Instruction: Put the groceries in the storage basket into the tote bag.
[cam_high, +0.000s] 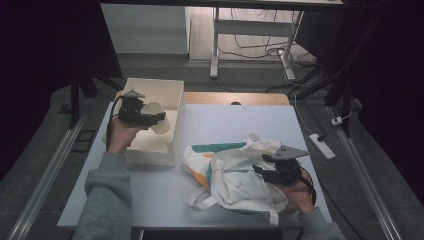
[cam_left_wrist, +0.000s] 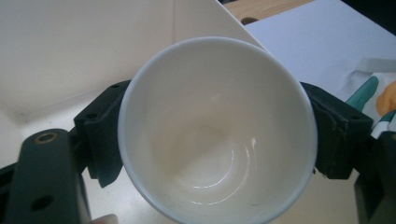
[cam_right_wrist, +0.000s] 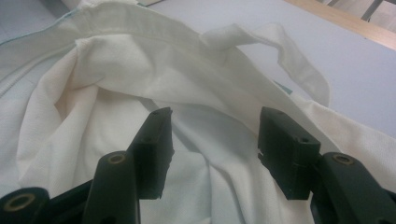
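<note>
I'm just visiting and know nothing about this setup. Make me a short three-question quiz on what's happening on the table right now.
1. True or false: the left gripper holds a white cup over the white box.
2. What lies under the right gripper? A) a folded newspaper B) a white cloth bag C) a metal pan
3. Fill in: the right gripper's jaws stand ____, apart over the cloth without pinching it.

Key
1. True: the jaws press on both sides of the cup, seen in the left gripper view.
2. B, with teal and orange print on it in the high view.
3. Open.
</note>
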